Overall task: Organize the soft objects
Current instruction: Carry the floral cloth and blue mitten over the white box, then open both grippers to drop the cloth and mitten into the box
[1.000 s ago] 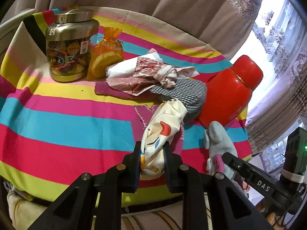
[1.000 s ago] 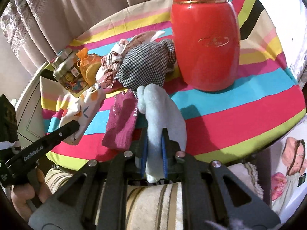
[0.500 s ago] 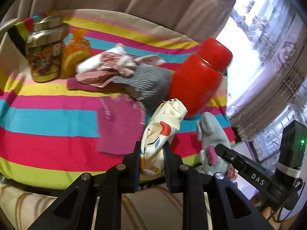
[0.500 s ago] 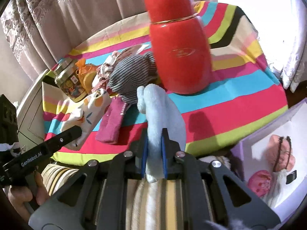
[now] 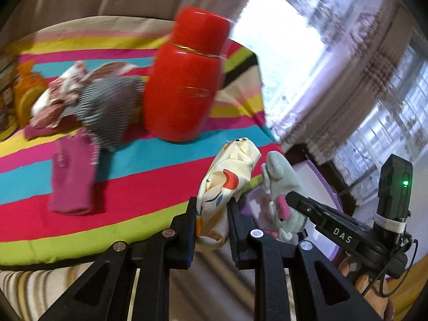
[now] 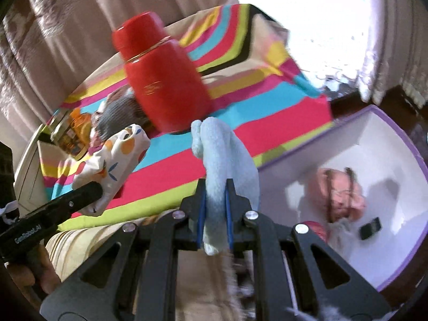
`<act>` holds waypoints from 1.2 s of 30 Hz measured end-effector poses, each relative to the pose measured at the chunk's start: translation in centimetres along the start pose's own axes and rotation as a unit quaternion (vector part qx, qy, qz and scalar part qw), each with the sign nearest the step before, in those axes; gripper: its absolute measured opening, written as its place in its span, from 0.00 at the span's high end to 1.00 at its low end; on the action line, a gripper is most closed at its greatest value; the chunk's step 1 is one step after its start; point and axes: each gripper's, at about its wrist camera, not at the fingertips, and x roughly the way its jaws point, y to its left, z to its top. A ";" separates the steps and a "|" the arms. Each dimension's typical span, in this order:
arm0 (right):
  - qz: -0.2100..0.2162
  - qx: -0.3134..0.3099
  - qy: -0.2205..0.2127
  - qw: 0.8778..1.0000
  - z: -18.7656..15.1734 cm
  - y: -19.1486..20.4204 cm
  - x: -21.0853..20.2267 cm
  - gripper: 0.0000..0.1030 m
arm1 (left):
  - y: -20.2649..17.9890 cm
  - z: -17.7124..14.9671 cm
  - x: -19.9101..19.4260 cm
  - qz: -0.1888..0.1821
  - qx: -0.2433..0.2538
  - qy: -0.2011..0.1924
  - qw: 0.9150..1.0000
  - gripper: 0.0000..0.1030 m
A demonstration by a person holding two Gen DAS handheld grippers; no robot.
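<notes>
My left gripper (image 5: 211,222) is shut on a cream cloth with coloured prints (image 5: 227,176), held up past the table's near right corner. My right gripper (image 6: 215,211) is shut on a pale blue plush toy (image 6: 224,157), held just left of a white box with a purple rim (image 6: 417,160). In the left wrist view the plush toy (image 5: 281,184) and the right gripper (image 5: 289,198) sit right of the cloth. In the right wrist view the cloth (image 6: 115,160) and the left gripper (image 6: 93,190) are at the left. A magenta sock (image 5: 72,176) and a checked cloth (image 5: 107,112) lie on the striped table.
A tall red jar (image 5: 184,80) stands on the striped tablecloth (image 5: 149,171) near its right end. An orange pouch (image 5: 26,91) and a crumpled pink-white cloth (image 5: 64,85) lie at the far left. The box holds a pink soft item (image 6: 337,192) and a small black object (image 6: 370,227). Curtains hang behind.
Both grippers have swung to the right with their loads, off the table's near edge. The white box has come into the right wrist view. The magenta sock now lies uncovered on the table.
</notes>
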 end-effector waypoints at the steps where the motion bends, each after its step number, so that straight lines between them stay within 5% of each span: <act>1: -0.004 0.005 -0.001 1.000 0.0 -0.7 -0.3 0.85 | -0.8 0.1 0.4 -0.004 0.008 0.003 1.000 0.79; 13: -0.043 0.058 -0.013 0.997 0.9 -8.1 -2.6 0.83 | -8.7 0.1 5.0 -0.047 0.063 0.043 0.996 0.79; 17: -0.054 0.073 -0.012 0.996 0.9 -9.3 -3.0 0.81 | -10.2 0.1 6.6 -0.057 0.070 0.063 0.994 0.65; 20: -0.055 0.082 -0.009 0.995 0.9 -10.0 -3.0 0.77 | -10.3 -0.2 7.2 -0.055 0.068 0.072 0.994 0.54; 24: -0.056 0.085 -0.009 0.995 0.8 -10.3 -3.0 0.66 | -9.9 -0.4 7.1 -0.054 0.061 0.076 0.994 0.54; 36: -0.050 0.058 -0.004 0.997 0.8 -8.4 -3.1 0.58 | -7.9 -0.1 5.8 -0.053 0.038 0.060 0.996 0.54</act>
